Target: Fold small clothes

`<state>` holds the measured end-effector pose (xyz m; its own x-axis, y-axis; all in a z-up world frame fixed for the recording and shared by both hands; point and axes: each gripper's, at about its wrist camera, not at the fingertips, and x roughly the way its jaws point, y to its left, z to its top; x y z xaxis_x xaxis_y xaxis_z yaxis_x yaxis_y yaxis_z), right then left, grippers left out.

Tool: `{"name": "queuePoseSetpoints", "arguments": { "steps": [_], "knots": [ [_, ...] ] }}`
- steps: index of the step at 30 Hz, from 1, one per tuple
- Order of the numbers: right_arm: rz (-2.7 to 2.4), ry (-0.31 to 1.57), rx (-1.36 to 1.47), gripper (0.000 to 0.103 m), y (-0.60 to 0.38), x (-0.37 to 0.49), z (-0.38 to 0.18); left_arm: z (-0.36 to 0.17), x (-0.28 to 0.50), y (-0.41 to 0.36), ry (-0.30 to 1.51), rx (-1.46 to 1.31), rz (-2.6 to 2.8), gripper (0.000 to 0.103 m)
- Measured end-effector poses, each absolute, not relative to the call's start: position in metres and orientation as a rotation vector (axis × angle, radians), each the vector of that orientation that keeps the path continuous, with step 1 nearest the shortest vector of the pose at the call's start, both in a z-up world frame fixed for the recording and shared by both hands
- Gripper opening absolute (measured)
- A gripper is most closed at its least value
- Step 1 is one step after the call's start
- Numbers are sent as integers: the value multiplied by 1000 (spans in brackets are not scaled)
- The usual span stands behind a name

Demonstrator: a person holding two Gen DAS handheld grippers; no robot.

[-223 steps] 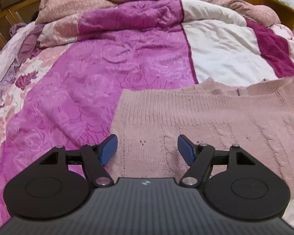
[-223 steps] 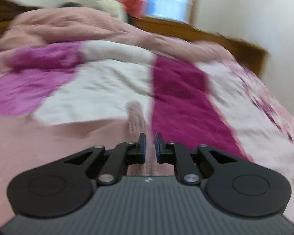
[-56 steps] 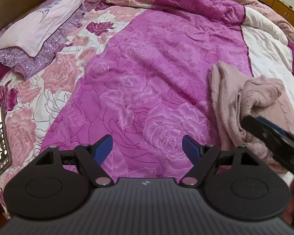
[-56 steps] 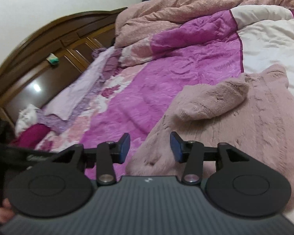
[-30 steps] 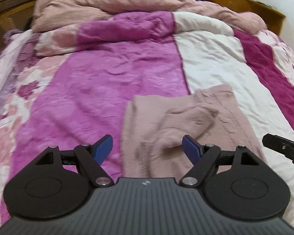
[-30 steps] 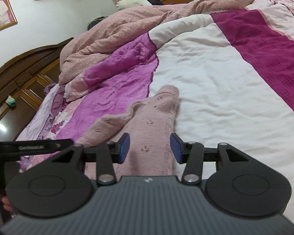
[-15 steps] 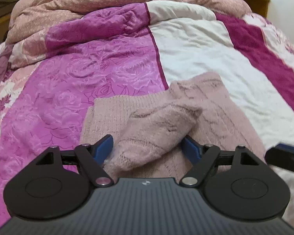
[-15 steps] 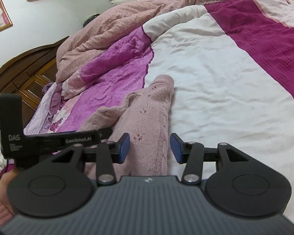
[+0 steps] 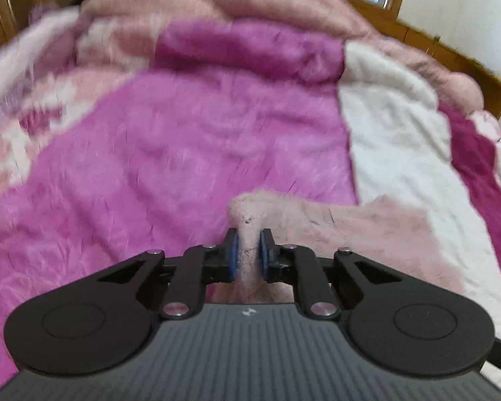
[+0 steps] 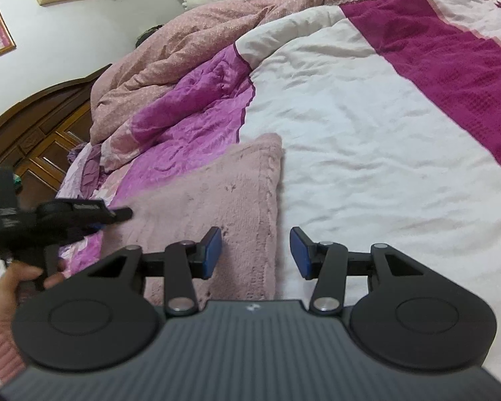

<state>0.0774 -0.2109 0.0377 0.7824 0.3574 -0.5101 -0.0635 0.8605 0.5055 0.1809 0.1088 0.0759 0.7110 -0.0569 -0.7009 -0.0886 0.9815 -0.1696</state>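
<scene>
A pale pink knit sweater lies folded on the bed, across the seam between the magenta and white parts of the cover. In the blurred left wrist view, my left gripper has its jaws closing on a raised fold at the sweater's left edge, and the blue pads press on the knit. The right wrist view shows that left gripper at the sweater's left side, held by a hand. My right gripper stands open just above the sweater's near right edge, holding nothing.
The bed cover has magenta, white and dark pink bands. A bunched pink quilt is piled at the far end. A dark wooden headboard stands at the left, and a wooden bed frame at the back right.
My left gripper has moved to the sweater's left edge and its jaws have come together on a fold of it. The sleeve lump now lies flatter. The right gripper has stayed put, still open.
</scene>
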Motion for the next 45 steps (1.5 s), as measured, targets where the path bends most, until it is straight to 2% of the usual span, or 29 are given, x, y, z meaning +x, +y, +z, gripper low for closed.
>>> {"name": "queuePoseSetpoints", "arguments": {
  "steps": [10, 15, 24, 25, 27, 29, 31, 33, 34, 35, 36, 40, 45],
  "knots": [
    [276, 639, 471, 49, -198, 77, 39, 79, 170, 112, 799, -231, -47, 17],
    [283, 637, 468, 49, -197, 74, 39, 97, 144, 111, 826, -237, -88, 22],
    [283, 633, 476, 49, -195, 63, 45, 105, 89, 101, 911, -226, -178, 23],
    [284, 631, 476, 49, -195, 62, 46, 105, 85, 98, 914, -221, -185, 26],
    [283, 630, 475, 49, -195, 59, 47, 104, 79, 94, 926, -214, -194, 48],
    [282, 629, 472, 49, -194, 57, 48, 100, 75, 90, 950, -217, -215, 58],
    [282, 627, 468, 49, -194, 55, 49, 97, 71, 82, 946, -157, -210, 60],
    [280, 626, 464, 49, -194, 53, 49, 95, 67, 77, 925, -106, -192, 57],
    [279, 626, 463, 49, -193, 52, 49, 94, 66, 77, 912, -96, -188, 50],
    [277, 628, 463, 49, -193, 52, 50, 94, 65, 77, 902, -88, -174, 31],
    [276, 629, 463, 49, -193, 52, 50, 95, 64, 79, 891, -83, -154, 16],
    [287, 619, 459, 49, -192, 51, 52, 109, 51, 90, 826, -57, -126, 15],
    [305, 644, 443, 49, -182, 55, 44, 89, 58, 104, 901, -38, -64, 15]
  ]
}}
